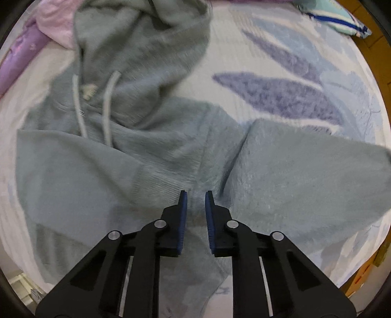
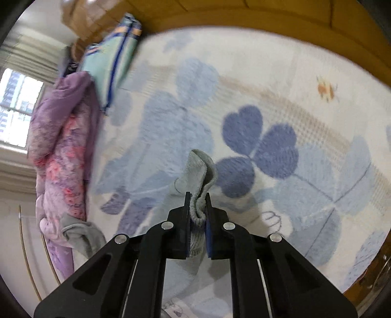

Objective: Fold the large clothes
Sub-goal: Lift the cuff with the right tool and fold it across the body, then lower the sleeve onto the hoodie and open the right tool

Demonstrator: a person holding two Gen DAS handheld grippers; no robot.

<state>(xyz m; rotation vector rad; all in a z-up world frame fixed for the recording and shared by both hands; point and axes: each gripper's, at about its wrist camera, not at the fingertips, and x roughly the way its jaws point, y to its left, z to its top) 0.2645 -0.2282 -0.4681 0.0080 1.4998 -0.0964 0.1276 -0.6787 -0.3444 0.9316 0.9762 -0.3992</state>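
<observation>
1. Grey-green hoodie [image 1: 136,137] spread on bed cover [image 1: 281,61], fleecy, blurred in left view.
2. Hood [image 1: 146,44] bunched toward top of left view, 2 pale drawstrings [image 1: 106,107] hanging down chest, small pale label at neck.
3. Ribbed band [image 1: 158,178] running diagonally across lower middle, just ahead of fingers.
4. Sleeve [image 1: 305,171] stretching out to right edge of left view, lying over cover.
5. Left gripper [image 1: 196,195] aimed down at hoodie; blue pads narrowly apart with grey cloth in the gap; pressing or not: cannot tell.
6. Right gripper [image 2: 197,198] pinching ribbed cuff [image 2: 199,210], pads tight on both sides, cloth bunched between.
7. Cuff end [image 2: 202,166] sticking up past fingertips, folded over, raised clear of cover below.
8. Bed cover pale with blue leaf pattern; clover-like leaves [image 2: 259,144] seen in right view.
9. Left view only: whole hoodie front, hood, drawstrings.
10. Right view only: window [image 2: 17,107] at left edge, wooden bed frame [image 2: 244,14] along top, small orange motif [image 2: 326,90] on cover.
11. Purple-pink quilt [image 2: 63,146] heaped at left in right view; only a corner of it at top left in left view.
12. Teal pillow with blue stripe [image 2: 114,56] beside quilt in right view; at top right corner in left view.
13. Second bit of grey cloth [image 2: 80,234] at foot of quilt in right view; which part of hoodie: cannot tell.
</observation>
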